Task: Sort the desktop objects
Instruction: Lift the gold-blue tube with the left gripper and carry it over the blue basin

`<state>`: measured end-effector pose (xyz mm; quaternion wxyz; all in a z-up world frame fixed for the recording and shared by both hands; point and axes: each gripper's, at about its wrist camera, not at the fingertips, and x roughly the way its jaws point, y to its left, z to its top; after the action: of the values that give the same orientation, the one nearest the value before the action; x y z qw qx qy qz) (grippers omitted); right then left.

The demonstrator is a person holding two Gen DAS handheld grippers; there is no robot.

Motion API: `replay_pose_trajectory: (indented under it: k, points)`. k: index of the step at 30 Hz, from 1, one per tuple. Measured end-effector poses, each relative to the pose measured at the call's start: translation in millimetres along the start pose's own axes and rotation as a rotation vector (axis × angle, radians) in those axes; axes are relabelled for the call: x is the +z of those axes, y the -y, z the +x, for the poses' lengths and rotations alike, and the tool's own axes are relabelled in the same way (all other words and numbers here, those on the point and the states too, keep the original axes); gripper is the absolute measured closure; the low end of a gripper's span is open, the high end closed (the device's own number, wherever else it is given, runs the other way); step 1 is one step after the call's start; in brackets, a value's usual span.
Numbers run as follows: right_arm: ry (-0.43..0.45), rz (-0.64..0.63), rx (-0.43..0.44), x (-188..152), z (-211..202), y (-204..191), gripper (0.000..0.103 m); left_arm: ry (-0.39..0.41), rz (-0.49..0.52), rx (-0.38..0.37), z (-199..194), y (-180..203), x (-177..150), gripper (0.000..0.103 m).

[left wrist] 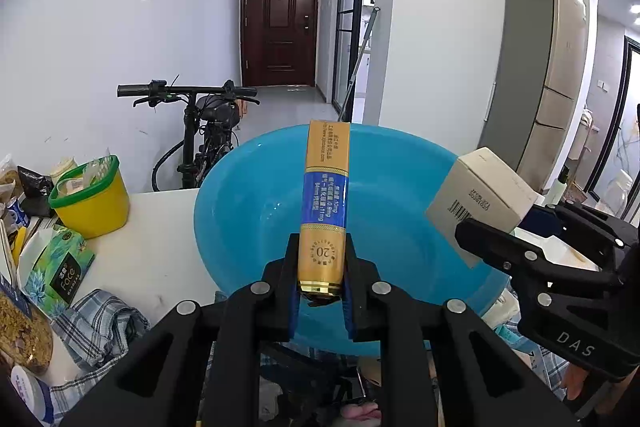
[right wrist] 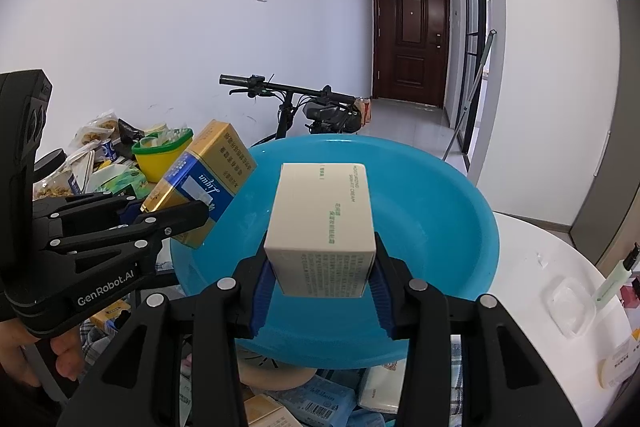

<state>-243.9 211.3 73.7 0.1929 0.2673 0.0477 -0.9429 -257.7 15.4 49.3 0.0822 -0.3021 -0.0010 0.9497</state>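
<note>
While both loads hang over the blue basin (left wrist: pixel 248 211):
Left gripper (left wrist: pixel 320 267): I pinch the gold-and-blue cigarette pack (left wrist: pixel 325 203), frame centre.
Right gripper (right wrist: pixel 320 279): I clamp the skin-cream box (right wrist: pixel 324 223), centre.
Release: I'd lower before opening, one at a time.

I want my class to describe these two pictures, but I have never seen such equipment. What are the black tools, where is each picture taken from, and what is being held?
There is no robot here. A person holds a black hand-held claw in each hand, and each carries a camera that looks forward along its two fingers.

The left camera's picture shows the left claw shut on a gold and blue carton, held narrow side up. The right claw pokes in at the side.

The right camera's picture shows the right claw shut on a cream box printed with the words "skin fit cream". The left claw shows at its left edge.

Both boxes hang over a blue plastic basin on a white table. Left of the basin stand a yellow tub with a green rim and a green tissue pack.
</note>
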Motion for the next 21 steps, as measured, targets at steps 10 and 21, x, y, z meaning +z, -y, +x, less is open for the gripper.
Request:
replay_pose_trajectory:
  k: [10,21]
  points:
    - [0.011,0.008,-0.014,-1.3,-0.8,0.6,0.062,0.003,0.005,-0.007,-0.8,2.3,0.8,0.085]
    - [0.021,0.010,-0.012,-1.9,-4.2,0.9,0.062,0.002,0.008,-0.005,-1.7,3.7,0.1,0.085]
